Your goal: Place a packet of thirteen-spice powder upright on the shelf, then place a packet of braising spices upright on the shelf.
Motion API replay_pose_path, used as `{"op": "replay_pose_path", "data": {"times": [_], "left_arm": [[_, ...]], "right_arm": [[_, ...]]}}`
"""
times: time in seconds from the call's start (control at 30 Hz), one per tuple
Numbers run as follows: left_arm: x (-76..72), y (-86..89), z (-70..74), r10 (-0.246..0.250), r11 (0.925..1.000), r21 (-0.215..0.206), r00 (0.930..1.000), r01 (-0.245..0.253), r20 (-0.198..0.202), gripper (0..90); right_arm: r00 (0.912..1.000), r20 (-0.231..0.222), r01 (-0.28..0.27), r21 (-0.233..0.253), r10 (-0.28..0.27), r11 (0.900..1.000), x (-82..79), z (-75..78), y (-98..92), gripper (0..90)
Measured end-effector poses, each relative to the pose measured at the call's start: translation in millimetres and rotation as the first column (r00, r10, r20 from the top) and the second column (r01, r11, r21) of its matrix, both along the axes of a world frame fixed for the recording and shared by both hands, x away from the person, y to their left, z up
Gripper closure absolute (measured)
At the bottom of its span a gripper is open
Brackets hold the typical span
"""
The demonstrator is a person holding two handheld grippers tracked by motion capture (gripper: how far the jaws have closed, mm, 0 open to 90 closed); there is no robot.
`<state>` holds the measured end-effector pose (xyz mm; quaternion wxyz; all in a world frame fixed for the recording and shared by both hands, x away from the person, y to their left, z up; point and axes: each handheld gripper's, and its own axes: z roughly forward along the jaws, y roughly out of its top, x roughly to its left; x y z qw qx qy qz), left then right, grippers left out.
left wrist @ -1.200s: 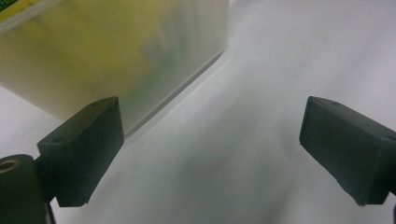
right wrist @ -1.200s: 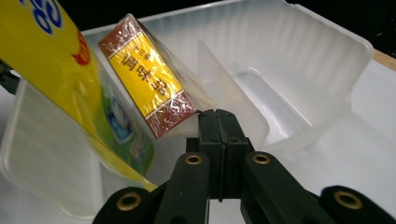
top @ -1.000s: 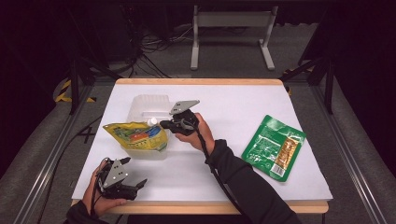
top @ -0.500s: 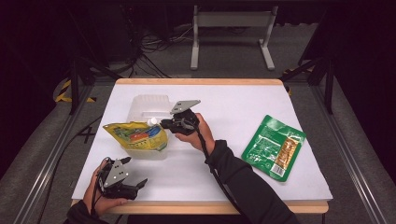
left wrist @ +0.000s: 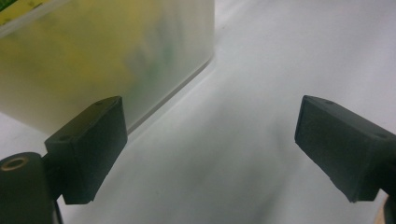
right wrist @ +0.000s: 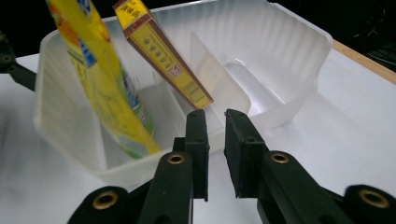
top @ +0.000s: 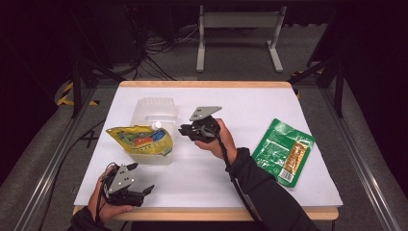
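Observation:
A translucent plastic bin (top: 156, 102) with dividers stands left of the table's middle. In it a yellow snack pouch (top: 142, 137) stands on edge, and a slim yellow-and-brown box (right wrist: 163, 56) leans against a divider. My right gripper (top: 184, 130) hovers just right of the bin, pointing at its wall (right wrist: 289, 42). Its jaws (right wrist: 216, 114) are nearly together with a thin gap and hold nothing. My left gripper (top: 143, 177) rests near the front left edge, open wide and empty (left wrist: 210, 112), with the bin's side (left wrist: 107, 51) just ahead of it.
A green pouch (top: 284, 151) lies flat at the right of the white tabletop (top: 250, 106). The wooden table edge (top: 207, 214) runs along the front. Metal rails flank the table on both sides.

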<state>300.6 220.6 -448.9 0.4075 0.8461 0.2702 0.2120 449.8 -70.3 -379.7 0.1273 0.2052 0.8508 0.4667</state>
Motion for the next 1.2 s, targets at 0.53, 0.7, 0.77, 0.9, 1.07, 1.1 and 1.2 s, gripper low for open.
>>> {"op": "replay_pose_path", "data": {"times": [0.53, 0.7, 0.77, 0.9, 1.07, 1.1, 1.2], "left_arm": [[0.8, -20.1, 3.1, -0.072, 0.9974, -0.007, 0.9968, 0.072, -0.033, 18.8], [3.3, -24.5, 1.9, -0.111, 0.9938, -0.004, 0.9924, 0.111, -0.052, 22.2], [3.9, -26.6, 1.8, -0.122, 0.9925, -0.002, 0.9909, 0.123, -0.056, 22.7], [4.7, -30.2, 1.8, -0.136, 0.9907, 0.002, 0.9888, 0.136, -0.062, 24.1], [3.1, -36.6, 2.8, -0.154, 0.9880, 0.006, 0.9858, 0.155, -0.067, 24.8], [2.9, -37.9, 2.8, -0.160, 0.9869, 0.012, 0.9848, 0.161, -0.068, 24.8], [3.2, -41.7, 3.2, -0.176, 0.9840, 0.017, 0.9821, 0.177, -0.068, 24.8]], "right_arm": [[0.9960, 0.056, 0.074, -0.069, -0.070, 0.995, -40.8, 13.6, -100.2, 71.6], [0.9875, 0.079, 0.144, -0.107, -0.136, 0.984, -52.7, 11.9, -143.3, 66.2], [0.9833, 0.073, 0.174, -0.108, -0.167, 0.979, -55.9, 8.9, -160.2, 63.7], [0.9753, 0.073, 0.216, -0.122, -0.208, 0.969, -60.9, 4.1, -182.0, 60.0], [0.9569, 0.076, 0.288, -0.140, -0.280, 0.947, -69.8, -0.2, -219.1, 52.1], [0.9521, 0.070, 0.305, -0.140, -0.298, 0.942, -70.4, -0.6, -225.9, 50.0], [0.9329, 0.044, 0.360, -0.119, -0.357, 0.925, -71.0, -2.0, -248.1, 44.1]]}}
